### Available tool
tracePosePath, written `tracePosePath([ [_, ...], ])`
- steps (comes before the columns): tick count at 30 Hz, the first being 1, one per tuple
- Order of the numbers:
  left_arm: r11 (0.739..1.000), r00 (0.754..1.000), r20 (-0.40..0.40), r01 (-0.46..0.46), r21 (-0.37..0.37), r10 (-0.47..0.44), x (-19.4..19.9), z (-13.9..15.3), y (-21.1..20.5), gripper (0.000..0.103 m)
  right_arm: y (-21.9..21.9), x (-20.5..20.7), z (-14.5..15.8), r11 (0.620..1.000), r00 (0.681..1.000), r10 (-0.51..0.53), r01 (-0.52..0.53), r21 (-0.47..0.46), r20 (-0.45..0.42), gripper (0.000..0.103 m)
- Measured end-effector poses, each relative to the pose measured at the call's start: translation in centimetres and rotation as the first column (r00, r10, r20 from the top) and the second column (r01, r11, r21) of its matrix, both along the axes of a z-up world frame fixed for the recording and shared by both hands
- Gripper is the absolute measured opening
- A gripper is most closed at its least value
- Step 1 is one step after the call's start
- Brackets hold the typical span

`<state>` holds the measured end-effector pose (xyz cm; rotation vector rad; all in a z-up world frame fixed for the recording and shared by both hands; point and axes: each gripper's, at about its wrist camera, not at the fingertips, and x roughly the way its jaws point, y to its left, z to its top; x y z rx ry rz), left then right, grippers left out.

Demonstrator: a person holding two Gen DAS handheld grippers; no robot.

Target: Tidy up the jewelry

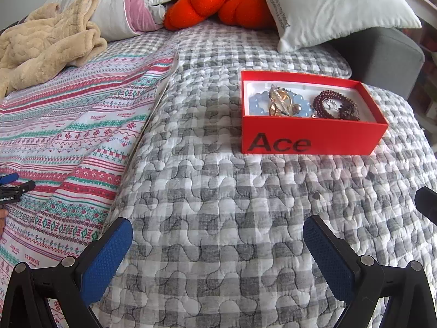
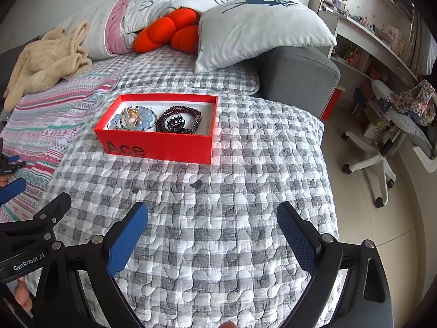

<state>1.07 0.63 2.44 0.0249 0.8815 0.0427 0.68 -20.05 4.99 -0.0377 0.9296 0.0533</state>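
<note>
Blue pads of the left gripper (image 1: 217,259) stand wide apart over the checked quilt (image 1: 218,191), holding nothing; the right gripper (image 2: 213,235) is spread the same way, also with nothing between its pads. Both hang short of the red box (image 1: 311,136), well apart from it.

All the jewelry in view lies inside that box, which sits on the quilt toward the bed's far right, near the grey armrest (image 2: 297,73) and the white pillow (image 2: 262,24). No piece shows loose on the quilt; two small dark specks there are too small to name. Such a scene fits either a box about to be sorted or one already filled, so I judge no particular move is called for. If a piece is to be handled, the pads should come in from above, close on one strand only, and lift slowly, since the pieces overlap and could drag each other.

At the box's left end a pale blue bead bracelet (image 1: 256,104) lies under a clear and gold piece (image 1: 281,99). At its right end a dark red bead strand (image 1: 341,106) coils around a small dark sparkling piece (image 2: 176,122). A white liner (image 1: 366,109) shows beneath.
</note>
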Motion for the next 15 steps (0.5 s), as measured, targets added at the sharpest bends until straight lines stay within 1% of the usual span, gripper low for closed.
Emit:
tracePosePath([
  [15, 1.0, 1.0, 0.005, -0.006, -0.003, 0.006, -0.04, 0.2, 0.03, 0.102, 0.09, 0.09, -0.29, 1.0, 1.0, -0.007, 0.007, -0.003, -0.002, 0.097],
])
